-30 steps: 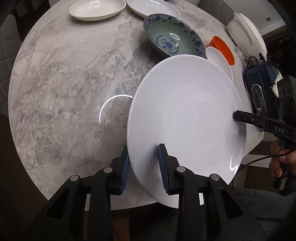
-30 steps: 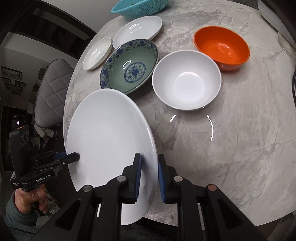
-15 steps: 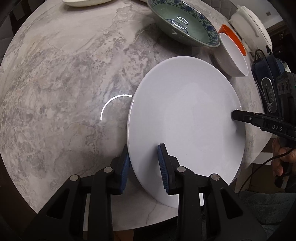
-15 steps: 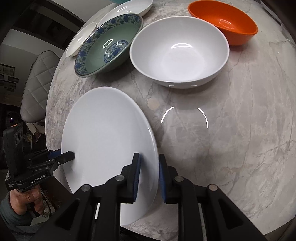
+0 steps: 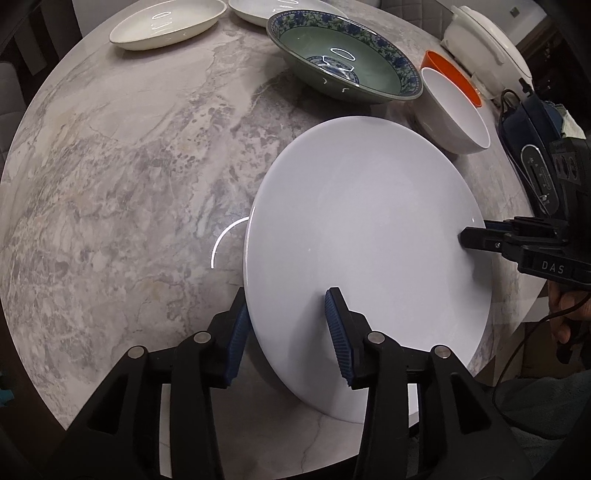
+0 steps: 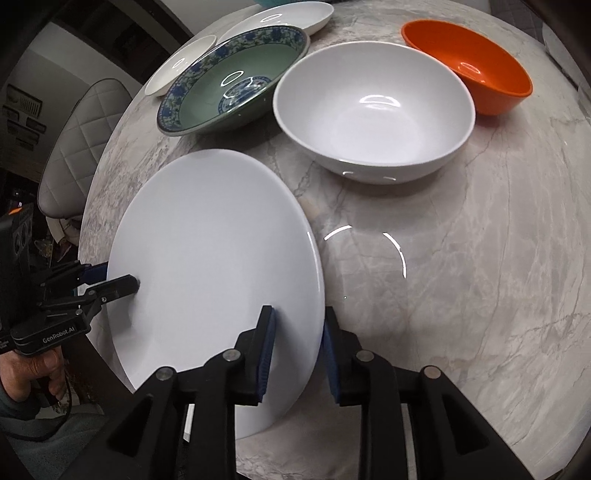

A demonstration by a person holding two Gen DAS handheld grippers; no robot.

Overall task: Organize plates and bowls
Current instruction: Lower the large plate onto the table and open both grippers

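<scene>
A large white plate (image 5: pixel 362 229) (image 6: pixel 210 251) lies low on the marble table (image 5: pixel 110 184), near its front edge. My left gripper (image 5: pixel 288 325) straddles the plate's near rim. Its jaws are opening, with a gap between the blue pads and the rim. My right gripper (image 6: pixel 297 339) straddles the opposite rim; its jaws are opening too and its pads stand off the plate. Behind the plate stand a white bowl (image 6: pixel 373 110), an orange bowl (image 6: pixel 469 62) and a green bowl with a blue pattern (image 6: pixel 229 85).
Two shallow white dishes (image 5: pixel 166 26) (image 6: pixel 277 18) lie at the far side. A white lidded pot (image 5: pixel 484 44) and a dark blue device (image 5: pixel 535 155) sit at the table's right edge. A padded chair (image 6: pixel 77 147) stands beside the table. A person's hands hold both grippers.
Both grippers came down with the plate toward the table. Their jaws have widened and no longer pinch the plate's rim. The bowls look closer and larger.
</scene>
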